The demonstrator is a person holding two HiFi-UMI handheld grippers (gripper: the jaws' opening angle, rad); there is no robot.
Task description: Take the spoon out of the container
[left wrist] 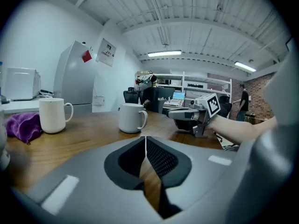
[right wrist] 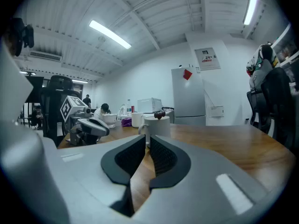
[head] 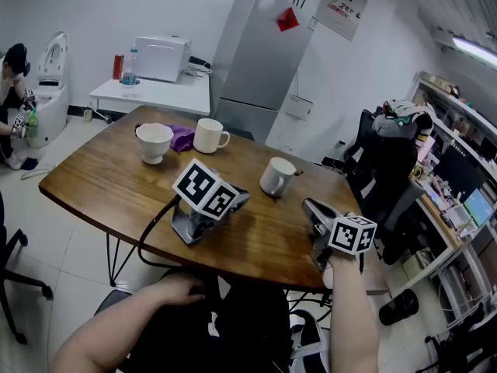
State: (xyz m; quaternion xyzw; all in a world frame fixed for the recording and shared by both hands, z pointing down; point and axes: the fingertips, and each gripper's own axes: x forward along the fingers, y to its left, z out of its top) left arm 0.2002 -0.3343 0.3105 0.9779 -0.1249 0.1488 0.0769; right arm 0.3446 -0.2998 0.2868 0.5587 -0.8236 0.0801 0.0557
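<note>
A white mug [head: 276, 177] stands near the middle of the wooden table [head: 101, 185]. The dark handle of a spoon [head: 297, 172] pokes over its rim. In the right gripper view the mug [right wrist: 156, 125] is straight ahead, with the spoon's [right wrist: 160, 114] reddish-brown end on top. My right gripper [head: 309, 205] is held at the table's near edge, short of the mug. Its jaws are a narrow slit apart with nothing between them [right wrist: 148, 143]. My left gripper [head: 242, 197] lies on the table unheld, shut and empty [left wrist: 145, 140]. The person's left hand [head: 180, 289] rests below the table edge.
A second white mug [head: 210, 135], a white bowl [head: 154, 141] and a purple cloth [head: 184, 137] sit at the table's far side. A black office chair [head: 384, 165] stands to the right. A seated person [head: 14, 68] is at the far left.
</note>
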